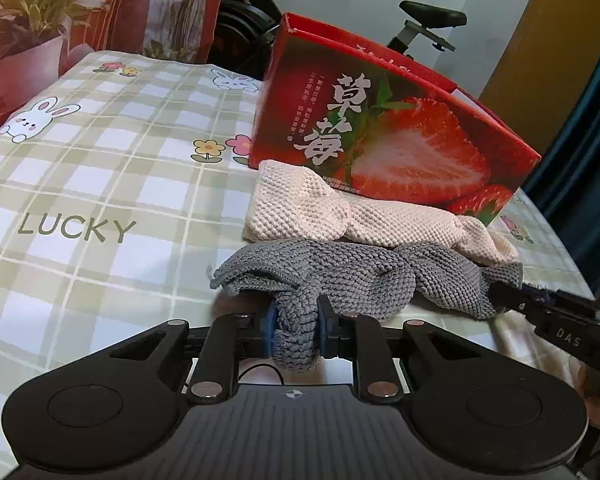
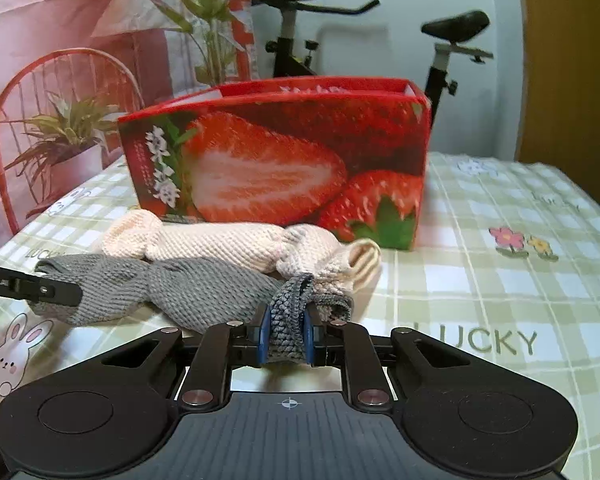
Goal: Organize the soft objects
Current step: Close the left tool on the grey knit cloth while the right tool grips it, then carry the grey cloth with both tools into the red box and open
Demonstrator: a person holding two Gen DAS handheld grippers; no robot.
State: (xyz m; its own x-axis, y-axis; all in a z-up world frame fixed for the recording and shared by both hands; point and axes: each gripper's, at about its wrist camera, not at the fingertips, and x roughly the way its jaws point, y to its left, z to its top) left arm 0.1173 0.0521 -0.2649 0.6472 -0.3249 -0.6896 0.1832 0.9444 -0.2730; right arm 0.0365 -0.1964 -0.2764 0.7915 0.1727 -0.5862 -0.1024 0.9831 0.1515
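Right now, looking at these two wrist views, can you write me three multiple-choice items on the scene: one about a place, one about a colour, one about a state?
1. Where does the pink knitted cloth lie?
A. Inside the strawberry box
B. On the checked cover, between the strawberry box and the grey cloth
C. On the chair

2. What colour is the knitted cloth held at both ends?
A. Grey
B. Pink
C. Green

3. How does the left hand-held gripper stand?
A. Wide open above the cloth
B. Shut on nothing
C. Shut on one end of the cloth

Answers:
1 B: it rests on the checked cover just in front of the strawberry box.
2 A: the grey knitted cloth runs between both tools.
3 C: the left hand-held gripper presses grey knit between its pads, as does the right hand-held gripper.
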